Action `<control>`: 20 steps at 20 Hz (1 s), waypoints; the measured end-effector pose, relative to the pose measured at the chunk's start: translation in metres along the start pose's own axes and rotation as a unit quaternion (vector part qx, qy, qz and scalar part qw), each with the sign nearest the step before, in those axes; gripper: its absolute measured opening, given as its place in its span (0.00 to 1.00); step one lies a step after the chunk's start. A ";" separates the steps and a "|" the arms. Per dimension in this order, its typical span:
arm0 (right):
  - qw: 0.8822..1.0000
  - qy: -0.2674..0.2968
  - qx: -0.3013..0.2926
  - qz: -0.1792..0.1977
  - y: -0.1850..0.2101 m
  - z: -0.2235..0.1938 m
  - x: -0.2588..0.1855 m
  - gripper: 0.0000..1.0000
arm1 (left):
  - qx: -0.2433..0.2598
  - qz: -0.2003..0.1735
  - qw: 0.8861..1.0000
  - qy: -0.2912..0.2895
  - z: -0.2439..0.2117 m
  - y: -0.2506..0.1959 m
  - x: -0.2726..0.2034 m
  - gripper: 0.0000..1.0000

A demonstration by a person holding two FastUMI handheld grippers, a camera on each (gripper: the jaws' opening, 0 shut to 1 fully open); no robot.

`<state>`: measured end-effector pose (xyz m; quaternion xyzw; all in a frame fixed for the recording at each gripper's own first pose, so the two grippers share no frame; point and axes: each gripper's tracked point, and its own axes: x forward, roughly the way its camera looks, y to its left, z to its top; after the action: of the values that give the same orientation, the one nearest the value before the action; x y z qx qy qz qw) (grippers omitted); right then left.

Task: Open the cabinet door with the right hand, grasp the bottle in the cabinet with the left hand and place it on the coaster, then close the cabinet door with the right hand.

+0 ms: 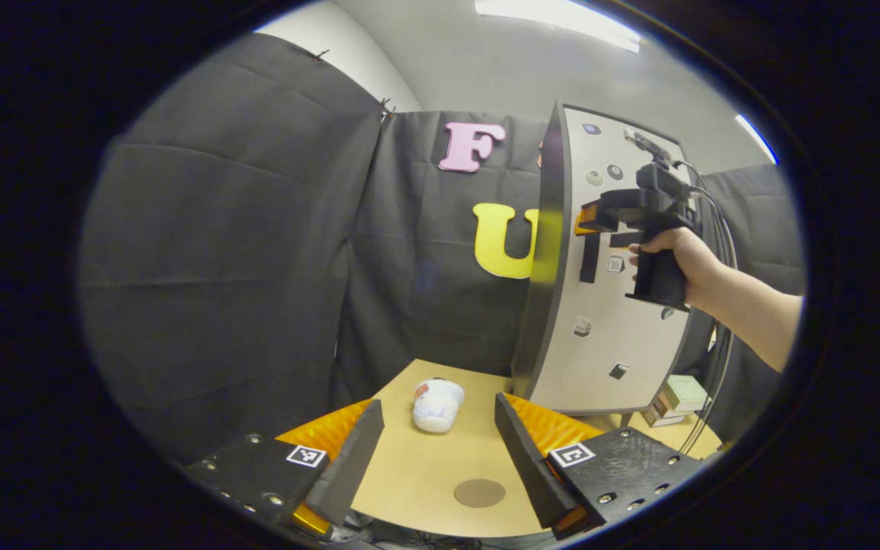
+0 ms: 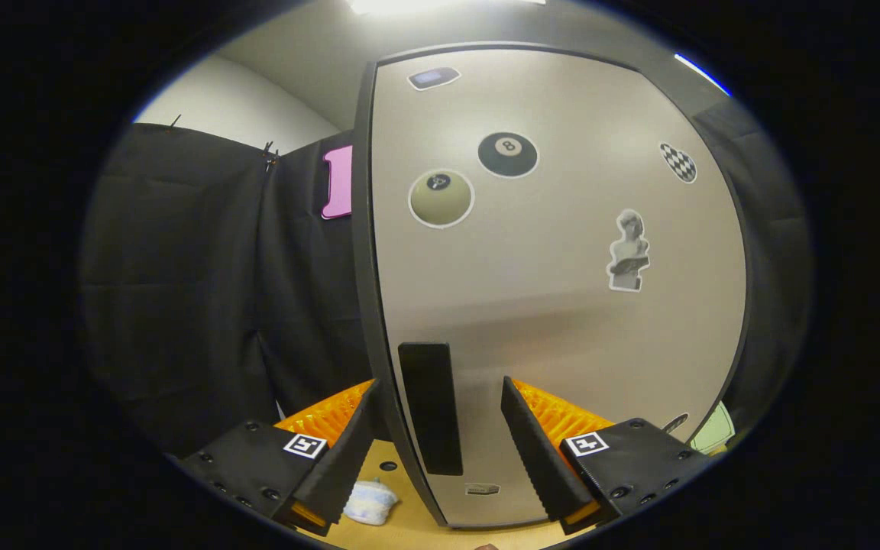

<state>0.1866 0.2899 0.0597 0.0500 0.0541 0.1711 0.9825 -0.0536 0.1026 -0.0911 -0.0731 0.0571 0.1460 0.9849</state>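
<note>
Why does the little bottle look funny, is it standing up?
No, the bottle is tipped over, lying on its side on the table.

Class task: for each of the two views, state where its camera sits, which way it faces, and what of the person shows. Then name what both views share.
Left gripper view: rides the left gripper, facing the tan wooden table, round brown coaster and white lying bottle; a hand holds the right gripper.
Right gripper view: rides the right gripper, facing the beige stickered cabinet door and its black handle.
Shared: door, handle, bottle, table.
</note>
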 end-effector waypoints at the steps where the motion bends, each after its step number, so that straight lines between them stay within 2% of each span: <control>1: 1.000 0.001 -0.002 -0.002 0.001 -0.001 0.002 0.92 | -0.002 0.002 1.000 0.001 -0.001 0.002 0.000 0.89; 5: 1.000 0.008 -0.010 -0.006 0.005 -0.005 0.008 0.63 | -0.010 0.007 1.000 0.021 -0.016 0.004 0.005 0.89; 7: 1.000 0.023 -0.006 -0.006 0.006 -0.010 0.009 0.41 | -0.019 0.004 0.999 0.027 -0.018 0.002 0.006 0.89; 8: 1.000 0.029 -0.005 -0.007 0.007 -0.013 0.011 0.38 | -0.020 0.004 0.999 0.029 -0.021 0.001 0.005 0.89; 9: 0.999 0.037 -0.003 -0.007 0.007 -0.015 0.012 0.45 | -0.020 0.004 0.999 0.031 -0.021 0.002 0.006 0.89; 10: 0.999 0.043 -0.001 -0.006 0.007 -0.018 0.012 0.38 | -0.019 0.004 0.999 0.033 -0.022 0.002 0.005 0.89; 12: 0.999 0.040 -0.004 -0.009 0.002 -0.021 0.019 0.39 | -0.017 0.002 0.999 0.037 -0.023 0.002 0.005 0.89; 13: 0.999 0.039 -0.011 -0.013 0.003 -0.019 0.013 0.34 | -0.022 0.004 0.999 0.046 -0.025 0.002 0.005 0.89; 15: 0.999 0.035 -0.023 -0.018 0.002 -0.018 0.011 0.34 | -0.043 0.006 0.997 0.061 -0.029 0.001 0.005 0.90; 18: 0.999 0.037 -0.018 -0.001 0.004 -0.018 0.010 0.23 | -0.041 0.013 0.997 0.064 -0.031 0.004 0.005 0.90; 19: 0.999 0.039 -0.021 0.009 0.003 -0.019 0.010 0.24 | -0.036 0.015 0.997 0.065 -0.032 0.004 0.005 0.89; 20: 0.999 0.037 -0.026 0.014 0.003 -0.020 0.014 0.18 | -0.033 0.015 0.997 0.067 -0.033 0.004 0.005 0.90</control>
<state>0.1963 0.2995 0.0392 0.0192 0.0854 0.1883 0.9782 -0.0529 0.1022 -0.1244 -0.1144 0.1191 0.1575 0.9736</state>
